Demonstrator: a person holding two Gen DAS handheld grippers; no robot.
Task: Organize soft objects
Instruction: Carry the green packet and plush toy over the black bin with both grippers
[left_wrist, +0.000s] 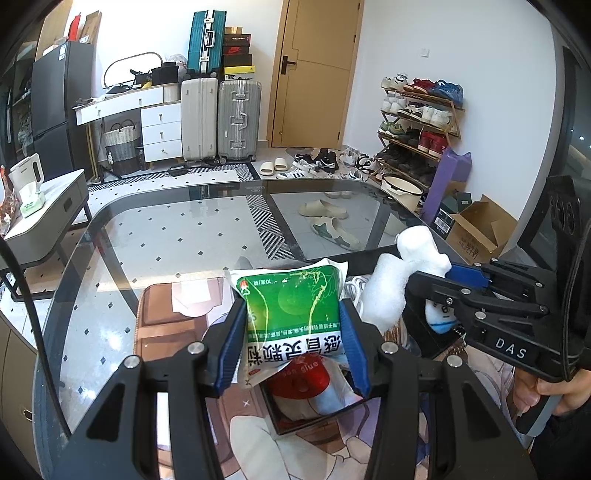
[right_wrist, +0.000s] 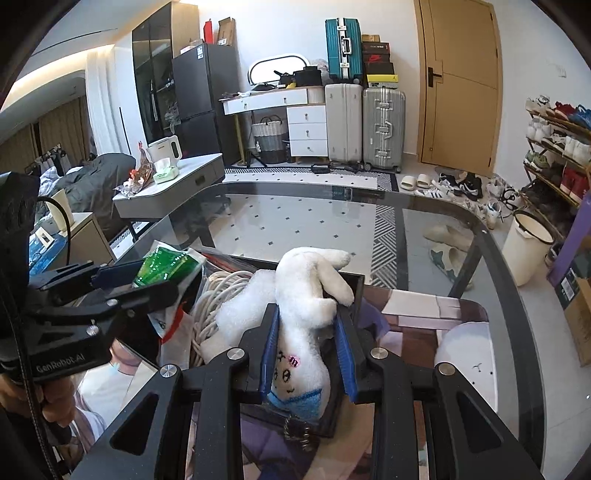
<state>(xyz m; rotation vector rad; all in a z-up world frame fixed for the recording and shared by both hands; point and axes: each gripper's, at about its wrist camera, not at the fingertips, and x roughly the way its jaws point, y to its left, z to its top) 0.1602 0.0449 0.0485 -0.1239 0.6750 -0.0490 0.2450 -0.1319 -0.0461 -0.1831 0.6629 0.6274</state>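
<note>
Left tool (left_wrist: 291, 354) grips a green packet (left_wrist: 293, 310); right tool (right_wrist: 306, 354) is clamped on a white plush (right_wrist: 306, 314). Both hang over a black box (right_wrist: 356, 291) on the glass surface (right_wrist: 295, 218), already holding cord (right_wrist: 218, 295). Neither is dropped in yet.

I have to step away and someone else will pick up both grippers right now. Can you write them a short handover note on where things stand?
Left gripper: shut on the green packet, held above the black box.
Right gripper: shut on the white plush toy, held face down over the same box.
In or at the box: a coil of white cord and a red and white bag.
The box sits on a printed mat on the glass table.
Done: both soft items are gripped.
Left: whether they are going in or coming out cannot be told; neither is set down yet.
</note>
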